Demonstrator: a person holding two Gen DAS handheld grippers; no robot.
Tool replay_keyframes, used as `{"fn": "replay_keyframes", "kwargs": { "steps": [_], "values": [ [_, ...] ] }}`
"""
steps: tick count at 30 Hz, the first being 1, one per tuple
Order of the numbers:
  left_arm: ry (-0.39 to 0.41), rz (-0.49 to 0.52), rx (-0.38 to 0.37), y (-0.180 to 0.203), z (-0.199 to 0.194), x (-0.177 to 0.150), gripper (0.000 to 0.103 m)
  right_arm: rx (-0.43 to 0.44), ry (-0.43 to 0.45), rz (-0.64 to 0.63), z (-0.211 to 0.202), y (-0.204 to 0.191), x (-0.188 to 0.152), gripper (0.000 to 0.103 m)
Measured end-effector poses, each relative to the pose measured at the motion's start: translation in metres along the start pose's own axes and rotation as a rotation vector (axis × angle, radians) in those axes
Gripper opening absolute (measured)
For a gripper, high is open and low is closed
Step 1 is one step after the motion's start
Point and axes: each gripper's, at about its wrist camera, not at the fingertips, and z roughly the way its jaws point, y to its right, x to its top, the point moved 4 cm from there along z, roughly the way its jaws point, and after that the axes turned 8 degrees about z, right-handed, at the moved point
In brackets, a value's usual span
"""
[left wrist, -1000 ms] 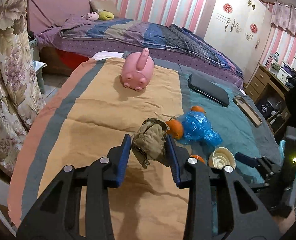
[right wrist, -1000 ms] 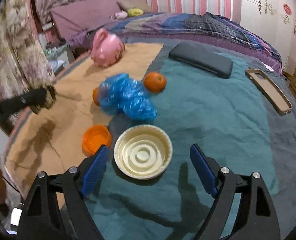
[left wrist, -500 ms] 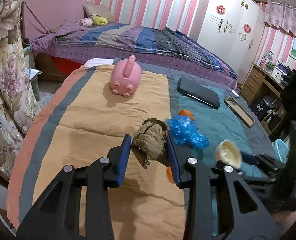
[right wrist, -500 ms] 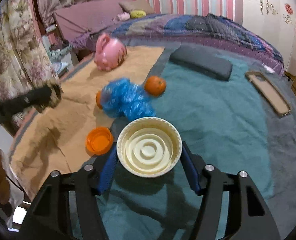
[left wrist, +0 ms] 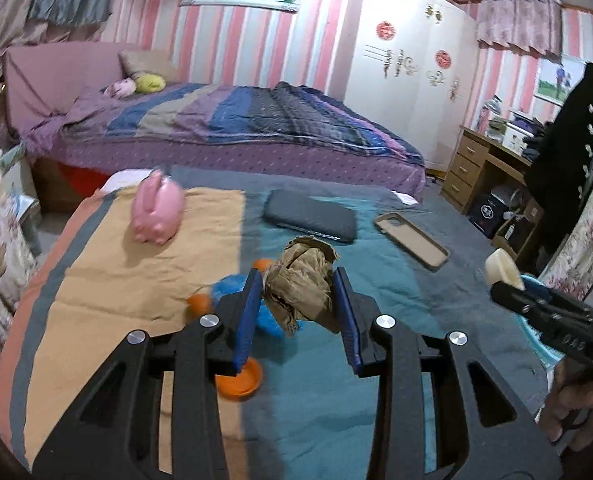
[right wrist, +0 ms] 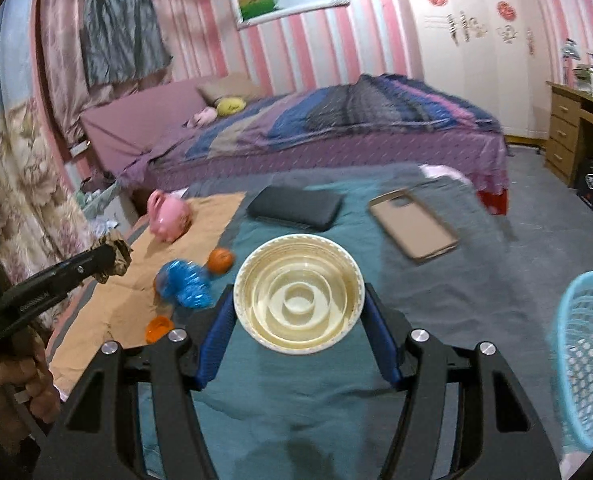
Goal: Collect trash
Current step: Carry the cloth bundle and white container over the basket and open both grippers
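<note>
My left gripper (left wrist: 298,304) is shut on a crumpled brown paper wad (left wrist: 302,280), held up above the bed. My right gripper (right wrist: 298,312) is shut on a cream plastic cup (right wrist: 298,294), gripped by its rim with the inside facing the camera. In the left wrist view the cup (left wrist: 502,266) shows at the far right, at the tip of the right gripper. On the blanket lie a crumpled blue plastic bag (right wrist: 184,284), an orange fruit (right wrist: 221,260) and an orange lid (right wrist: 159,328). A light blue mesh basket (right wrist: 586,356) stands at the right.
On the bed (right wrist: 476,288) lie a pink pig toy (right wrist: 167,216), a dark flat case (right wrist: 294,206) and a tan phone case (right wrist: 412,224). A second bed (right wrist: 336,128) stands behind. A wooden desk (right wrist: 568,136) is at the far right, floral curtains (right wrist: 20,184) at the left.
The right gripper closed on the cup and lifted it off the blanket. Both grippers rose and swung to the right, toward the basket, the left still holding the paper wad.
</note>
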Motion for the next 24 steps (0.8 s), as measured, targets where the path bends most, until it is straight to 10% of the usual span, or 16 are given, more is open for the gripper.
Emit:
{"fn": "replay_keyframes", "kwargs": {
  "steps": [24],
  "values": [
    [0.038, 0.133, -0.238, 0.187, 0.023, 0.024, 0.035, -0.208, 0.180, 0.082, -0.117, 0.143, 0.026, 0.061]
  ]
}}
